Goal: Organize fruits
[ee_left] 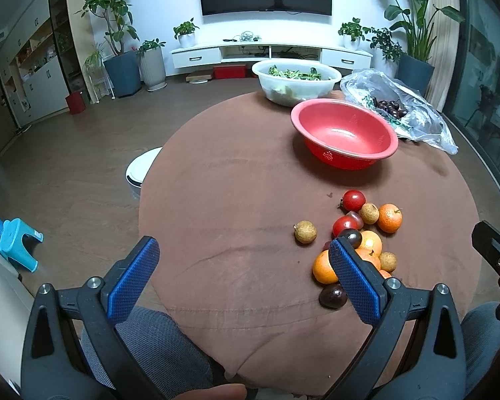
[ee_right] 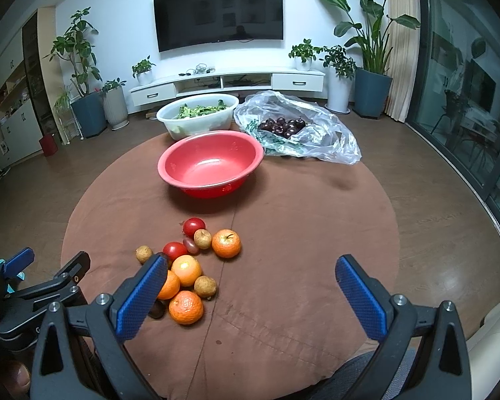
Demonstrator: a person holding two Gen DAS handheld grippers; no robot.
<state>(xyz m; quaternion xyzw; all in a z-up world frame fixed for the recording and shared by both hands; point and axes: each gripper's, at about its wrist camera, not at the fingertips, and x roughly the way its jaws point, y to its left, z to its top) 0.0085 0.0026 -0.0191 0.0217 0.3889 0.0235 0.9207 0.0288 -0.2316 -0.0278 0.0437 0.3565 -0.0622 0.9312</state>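
Note:
A pile of small fruit lies on the brown round table (ee_left: pixel 233 200): oranges (ee_left: pixel 389 217), red tomatoes (ee_left: pixel 353 200), tan longans (ee_left: pixel 305 231) and dark plums (ee_left: pixel 332 296). The same pile shows in the right wrist view, with an orange (ee_right: pixel 186 307) nearest. An empty red bowl (ee_left: pixel 345 131) (ee_right: pixel 211 163) stands beyond the pile. My left gripper (ee_left: pixel 243 253) is open and empty, left of the pile. My right gripper (ee_right: pixel 250 273) is open and empty, right of the pile.
A white basin of greens (ee_left: pixel 296 80) (ee_right: pixel 198 116) and a clear plastic bag of dark cherries (ee_left: pixel 400 106) (ee_right: pixel 293 130) sit at the table's far side. A white stool (ee_left: pixel 141 170) stands left of the table. My lap is at the near edge.

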